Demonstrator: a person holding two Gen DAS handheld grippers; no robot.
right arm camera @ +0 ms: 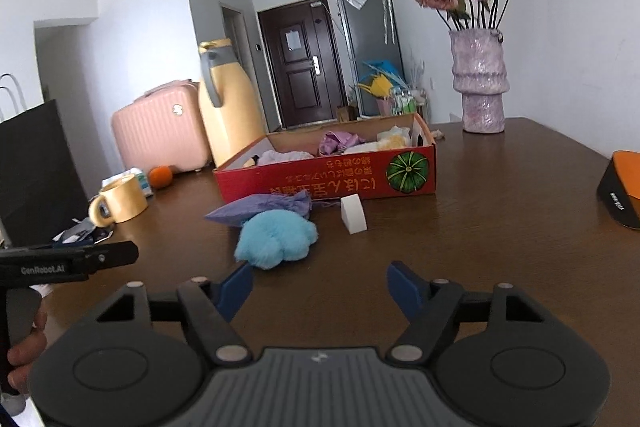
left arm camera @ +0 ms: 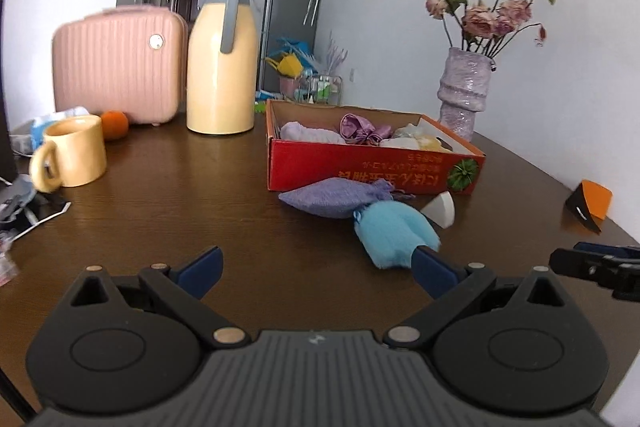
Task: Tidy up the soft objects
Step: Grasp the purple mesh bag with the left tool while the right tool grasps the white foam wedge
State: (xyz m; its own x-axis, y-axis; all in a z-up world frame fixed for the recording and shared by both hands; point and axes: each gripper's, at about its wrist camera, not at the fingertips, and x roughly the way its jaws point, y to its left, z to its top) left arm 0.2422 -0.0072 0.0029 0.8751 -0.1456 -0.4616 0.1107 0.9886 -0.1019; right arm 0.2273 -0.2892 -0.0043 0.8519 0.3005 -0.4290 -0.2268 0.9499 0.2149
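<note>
Purple pouch (left arm camera: 334, 198), blue plush (left arm camera: 394, 233) and white wedge (left arm camera: 440, 209) sit loose on desk (left arm camera: 160, 187) ahead of both hand-held grippers; red box (left arm camera: 372, 171) beyond holds several soft items. Left hand-held gripper (left arm camera: 316, 269) and right hand-held gripper (right arm camera: 320, 285) released, empty. Roughly half done.

"GenRobot.AI" on left gripper (right arm camera: 68, 261); red box (right arm camera: 320, 179) print inverted, unreadable.

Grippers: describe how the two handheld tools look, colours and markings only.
Both the left gripper and the right gripper share one build: black linkage arms with silver pivot pins, two round black discs, a ribbed grey centre plate and blue-tipped jaws. The right wrist view shows white "GenRobot.AI" lettering on the left tool's side.
</note>
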